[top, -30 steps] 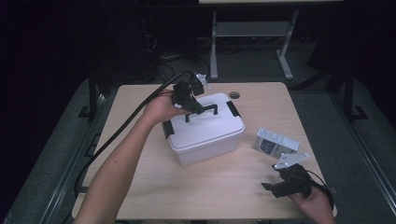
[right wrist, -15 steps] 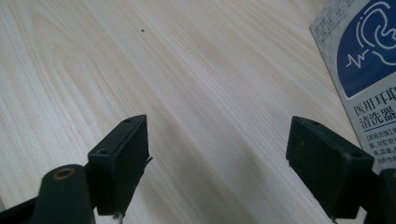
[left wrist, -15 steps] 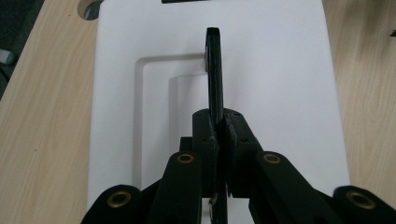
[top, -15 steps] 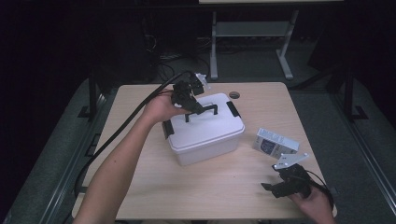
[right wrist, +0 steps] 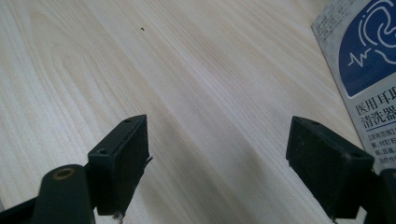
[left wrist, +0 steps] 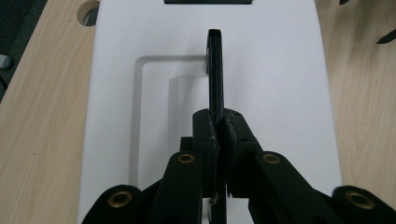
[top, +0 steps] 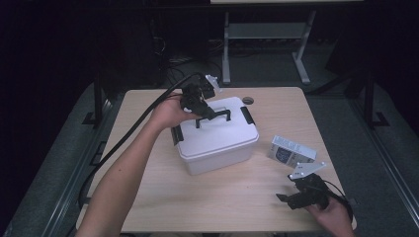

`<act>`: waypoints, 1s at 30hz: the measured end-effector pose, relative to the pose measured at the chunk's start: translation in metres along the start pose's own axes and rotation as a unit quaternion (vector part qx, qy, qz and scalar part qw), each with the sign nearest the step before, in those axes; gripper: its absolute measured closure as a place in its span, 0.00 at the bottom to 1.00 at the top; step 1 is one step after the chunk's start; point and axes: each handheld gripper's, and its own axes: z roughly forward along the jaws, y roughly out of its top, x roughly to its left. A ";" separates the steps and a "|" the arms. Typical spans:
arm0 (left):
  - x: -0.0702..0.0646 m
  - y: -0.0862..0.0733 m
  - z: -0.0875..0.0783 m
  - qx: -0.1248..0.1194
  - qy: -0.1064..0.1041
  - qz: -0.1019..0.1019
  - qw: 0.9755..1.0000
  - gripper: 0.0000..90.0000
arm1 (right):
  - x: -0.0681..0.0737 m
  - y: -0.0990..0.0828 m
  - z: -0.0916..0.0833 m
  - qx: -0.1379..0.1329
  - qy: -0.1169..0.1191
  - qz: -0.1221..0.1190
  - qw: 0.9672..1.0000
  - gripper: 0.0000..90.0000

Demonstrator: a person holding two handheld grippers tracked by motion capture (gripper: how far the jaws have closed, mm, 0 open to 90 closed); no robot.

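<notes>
A white plastic box (top: 217, 143) with a white lid (left wrist: 280, 70) stands in the middle of the table. Its black handle (top: 213, 116) is raised upright, and my left gripper (top: 206, 111) is shut on it from the far left side. In the left gripper view the thin black handle (left wrist: 215, 70) runs edge-on up from between the closed fingertips. My right gripper (top: 291, 196) rests low near the table's front right corner, its jaws wide open over bare wood (right wrist: 210, 93) with nothing between them.
A small white and blue carton (top: 291, 150) lies flat to the right of the box, and its printed corner (right wrist: 364, 70) shows by my right gripper. Black latches (top: 247, 115) sit on the box's ends. A round cable hole (top: 248, 100) marks the table's far edge.
</notes>
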 end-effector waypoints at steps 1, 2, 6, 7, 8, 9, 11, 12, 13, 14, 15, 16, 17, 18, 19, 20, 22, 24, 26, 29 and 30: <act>-0.001 0.000 0.000 -0.002 0.002 0.000 1.000 0.94 | 0.000 0.000 0.000 0.000 0.000 0.000 1.000 0.23; -0.002 0.001 -0.002 0.001 0.003 0.004 1.000 0.94 | 0.000 0.000 0.001 0.000 0.001 0.000 1.000 0.23; -0.003 0.002 -0.006 -0.002 0.003 0.007 1.000 0.94 | 0.001 0.000 0.001 0.001 0.002 0.001 1.000 0.23; -0.003 0.002 -0.008 -0.003 0.005 0.005 1.000 0.94 | 0.001 0.000 0.001 0.001 0.001 0.001 1.000 0.23; -0.004 0.002 -0.009 -0.003 0.006 0.005 1.000 0.94 | 0.001 0.000 0.001 0.001 0.001 0.000 1.000 0.23; -0.004 0.002 -0.011 -0.002 0.004 0.006 1.000 0.94 | 0.001 0.000 0.001 0.001 0.000 0.000 1.000 0.23; -0.004 0.001 -0.014 -0.005 0.007 0.006 1.000 0.94 | 0.001 0.000 0.001 0.001 0.000 -0.001 1.000 0.23; -0.005 0.001 -0.017 -0.009 0.008 0.006 1.000 0.94 | 0.001 0.000 0.002 0.003 0.000 0.000 1.000 0.23; -0.005 0.001 -0.019 -0.011 0.007 0.007 1.000 0.94 | 0.001 0.000 0.002 0.003 0.000 0.000 1.000 0.23; -0.006 0.001 -0.022 -0.012 0.008 0.008 1.000 0.94 | 0.001 0.000 0.002 0.004 0.000 0.001 1.000 0.23; -0.008 0.000 -0.024 -0.016 0.008 0.007 1.000 0.94 | 0.001 0.000 0.002 0.004 0.000 0.001 1.000 0.23; -0.009 0.000 -0.027 -0.019 0.007 0.008 1.000 0.94 | 0.001 0.000 0.002 0.005 -0.002 -0.001 1.000 0.23; -0.009 0.000 -0.030 -0.019 0.008 0.011 1.000 0.94 | 0.001 0.000 0.002 0.005 -0.002 -0.001 1.000 0.23; -0.010 -0.001 -0.033 -0.021 0.010 0.011 1.000 0.94 | 0.001 0.000 0.002 0.005 -0.003 -0.002 1.000 0.23; -0.011 -0.001 -0.035 -0.022 0.011 0.010 1.000 0.94 | 0.001 0.000 0.002 0.005 -0.003 -0.002 1.000 0.23; -0.011 -0.002 -0.038 -0.022 0.013 0.011 1.000 0.94 | 0.001 0.000 0.002 0.004 -0.002 -0.001 1.000 0.23; -0.012 -0.005 -0.044 -0.021 0.018 0.014 1.000 0.94 | 0.002 0.001 0.002 0.004 -0.001 0.000 1.000 0.23; -0.013 -0.009 -0.050 -0.025 0.022 0.010 0.999 0.94 | 0.002 0.001 0.002 0.005 -0.002 -0.001 1.000 0.23; -0.013 -0.014 -0.058 -0.031 0.025 0.007 0.999 0.94 | 0.002 0.000 0.002 0.004 -0.003 0.000 1.000 0.23; -0.012 -0.027 -0.073 -0.030 0.037 -0.001 0.999 0.94 | 0.002 0.001 0.002 0.005 -0.004 -0.002 1.000 0.23; -0.012 -0.027 -0.073 -0.030 0.037 -0.001 0.999 0.94 | 0.002 0.001 0.002 0.005 -0.005 -0.003 1.000 0.23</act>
